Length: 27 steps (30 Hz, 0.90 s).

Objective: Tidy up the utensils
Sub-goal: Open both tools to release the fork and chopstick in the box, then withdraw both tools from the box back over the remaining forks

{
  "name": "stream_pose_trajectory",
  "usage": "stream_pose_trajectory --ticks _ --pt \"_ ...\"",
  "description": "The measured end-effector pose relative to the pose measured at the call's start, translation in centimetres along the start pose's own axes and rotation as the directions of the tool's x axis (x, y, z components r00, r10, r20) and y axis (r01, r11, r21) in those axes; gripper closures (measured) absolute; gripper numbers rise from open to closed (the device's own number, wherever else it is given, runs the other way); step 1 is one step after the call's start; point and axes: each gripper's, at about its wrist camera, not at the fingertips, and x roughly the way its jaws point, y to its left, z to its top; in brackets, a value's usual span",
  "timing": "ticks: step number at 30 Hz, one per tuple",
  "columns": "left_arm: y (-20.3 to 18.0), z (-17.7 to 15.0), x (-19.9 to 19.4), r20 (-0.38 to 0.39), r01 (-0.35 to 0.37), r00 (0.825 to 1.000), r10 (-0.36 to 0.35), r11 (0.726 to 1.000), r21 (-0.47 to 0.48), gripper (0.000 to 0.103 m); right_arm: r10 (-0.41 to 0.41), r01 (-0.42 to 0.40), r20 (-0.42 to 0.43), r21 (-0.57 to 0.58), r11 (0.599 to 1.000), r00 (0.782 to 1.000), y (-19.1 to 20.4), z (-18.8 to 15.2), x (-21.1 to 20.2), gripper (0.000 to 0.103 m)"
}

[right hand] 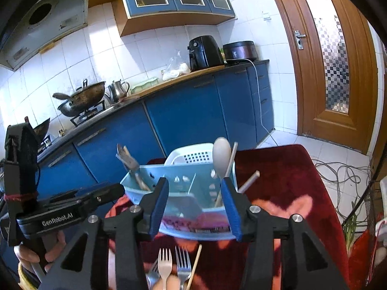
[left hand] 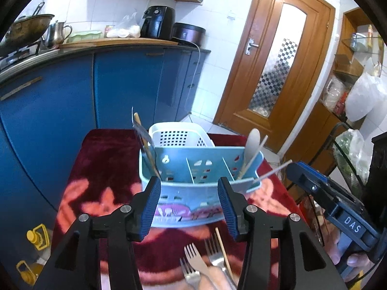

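A light blue utensil caddy [left hand: 205,152] with divided slots stands on a dark red patterned cloth [left hand: 106,159]. Its left slot holds knives [left hand: 142,133] and a stick; its right slot holds a grey spoon [left hand: 252,142] and pale chopsticks. My left gripper [left hand: 189,183] is open just in front of the caddy, with nothing pinched. My right gripper [right hand: 195,183] is also open before the caddy [right hand: 193,227], the spoon [right hand: 221,157] rising just beyond its right finger. Three forks [right hand: 174,263] and a loose chopstick [right hand: 194,265] lie on the cloth below both grippers.
A white perforated basket [left hand: 179,136] sits behind the caddy. Blue cabinets [left hand: 121,84] with a wok, kettle and air fryer on top run behind the table. A wooden door [left hand: 273,67] is at right, cables [right hand: 343,176] lie on the floor, and yellow-capped bottles [left hand: 36,236] stand low left.
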Motion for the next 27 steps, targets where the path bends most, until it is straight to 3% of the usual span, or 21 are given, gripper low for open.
stream_pose_trajectory --ticks 17,27 --pt "0.0 -4.9 -2.3 -0.066 -0.022 0.998 0.021 1.000 -0.004 0.048 -0.024 0.028 -0.119 0.032 0.999 0.993 -0.5 -6.2 -1.9 0.044" --pt "0.0 -8.8 -1.8 -0.153 -0.047 0.987 0.046 0.999 -0.005 0.048 -0.041 0.060 -0.183 0.099 0.993 0.982 -2.9 -9.7 -2.2 0.043"
